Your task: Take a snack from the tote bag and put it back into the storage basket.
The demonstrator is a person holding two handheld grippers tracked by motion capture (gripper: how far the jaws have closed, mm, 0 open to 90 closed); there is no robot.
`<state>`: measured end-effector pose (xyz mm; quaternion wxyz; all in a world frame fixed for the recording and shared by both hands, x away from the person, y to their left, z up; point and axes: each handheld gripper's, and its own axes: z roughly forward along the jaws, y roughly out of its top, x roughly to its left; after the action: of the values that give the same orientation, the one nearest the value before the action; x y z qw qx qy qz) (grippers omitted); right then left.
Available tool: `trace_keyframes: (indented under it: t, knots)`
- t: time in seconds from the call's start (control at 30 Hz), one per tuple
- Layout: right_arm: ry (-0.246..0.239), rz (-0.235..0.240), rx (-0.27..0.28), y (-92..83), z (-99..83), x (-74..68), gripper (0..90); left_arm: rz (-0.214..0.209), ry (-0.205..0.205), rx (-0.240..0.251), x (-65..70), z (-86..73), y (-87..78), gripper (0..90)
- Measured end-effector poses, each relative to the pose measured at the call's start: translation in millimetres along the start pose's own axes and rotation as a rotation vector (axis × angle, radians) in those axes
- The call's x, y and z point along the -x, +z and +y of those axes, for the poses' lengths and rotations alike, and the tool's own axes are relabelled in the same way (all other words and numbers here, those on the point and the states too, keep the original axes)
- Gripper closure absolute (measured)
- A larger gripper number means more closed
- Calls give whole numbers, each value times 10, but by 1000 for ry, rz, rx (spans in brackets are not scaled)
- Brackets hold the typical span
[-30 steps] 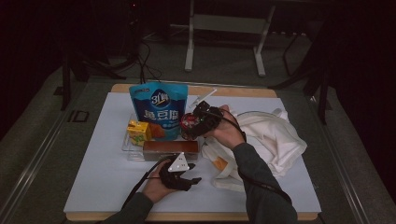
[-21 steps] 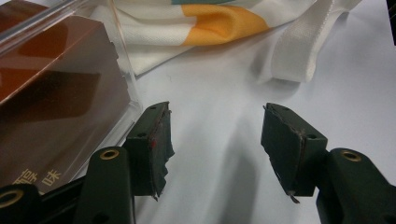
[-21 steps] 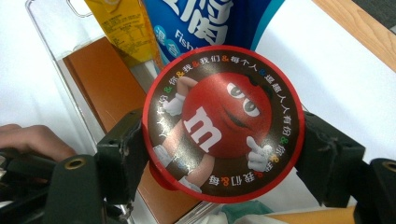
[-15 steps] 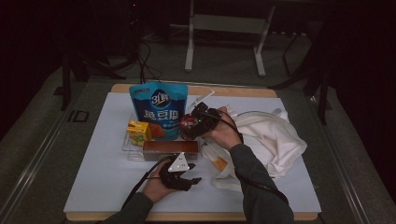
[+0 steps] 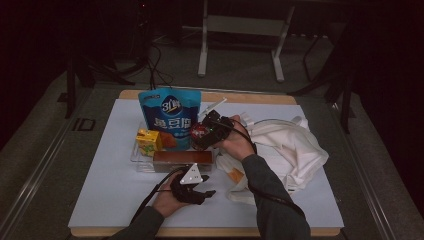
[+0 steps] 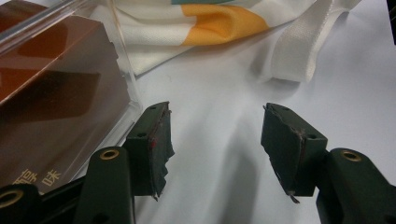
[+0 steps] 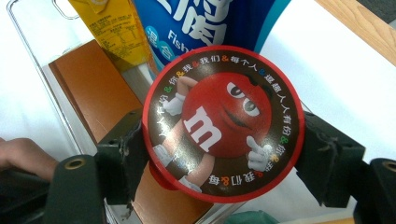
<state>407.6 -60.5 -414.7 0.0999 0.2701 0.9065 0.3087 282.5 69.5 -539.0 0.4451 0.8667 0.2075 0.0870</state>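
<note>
Gripping the round red-rimmed M&M's candy tub [image 7: 223, 123] by its sides in the right gripper [image 5: 206, 134], above the clear plastic tray's [image 5: 136, 156] right end; risking slipping on the curved wall. Resting near, left gripper [image 6: 215, 142] gaping, holding nothing.

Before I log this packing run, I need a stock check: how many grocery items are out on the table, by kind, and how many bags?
Blue snack pouch: 1
Yellow drink carton: 1
Brown box: 1
Round red candy tub, clamped in the right hand-held gripper: 1
Clear tray: 1
White cloth bag: 1
Total: 6
</note>
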Motion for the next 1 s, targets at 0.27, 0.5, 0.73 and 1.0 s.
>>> trace_keyframes:
  t: [0.27, 0.5, 0.73, 1.0]
  knots:
    - [7, -36, 1, 61, -19, -4, 256, 2, 2, 0, 1, 1, 0, 427]
    - [17, -64, 2, 98, -44, 9, 256, -1, 1, 1, 1, 1, 1, 427]
    - [26, -85, 15, 119, -53, 9, 256, -1, 1, 0, 0, 1, 3, 426]
    - [19, -79, -6, 190, -100, -8, 254, -1, 3, -2, 0, 1, 1, 426]
